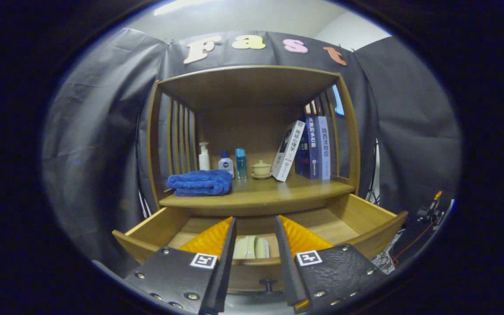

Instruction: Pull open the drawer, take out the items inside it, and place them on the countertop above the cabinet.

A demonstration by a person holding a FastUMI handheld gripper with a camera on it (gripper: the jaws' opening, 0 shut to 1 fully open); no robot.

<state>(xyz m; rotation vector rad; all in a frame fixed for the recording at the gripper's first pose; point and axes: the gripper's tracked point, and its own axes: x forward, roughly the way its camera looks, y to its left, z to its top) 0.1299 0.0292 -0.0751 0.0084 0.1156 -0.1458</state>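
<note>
The wooden drawer point(368, 218) stands pulled out under the cabinet's countertop point(269, 192). A pale green ridged item point(252, 247) lies on the drawer's floor near its front wall. My gripper point(255, 225) hovers above the drawer's front, open, with nothing between its fingers; the pale item shows through the gap, below and beyond the fingertips. The drawer's dark knob point(268, 285) sits on the front panel, low between the fingers.
On the countertop lie a folded blue towel point(200, 182), a white pump bottle point(204, 157), two small bottles point(233, 164), a lidded cup on a saucer point(261, 169) and several books point(311, 148) leaning at the right. Bare wood lies in front of the cup.
</note>
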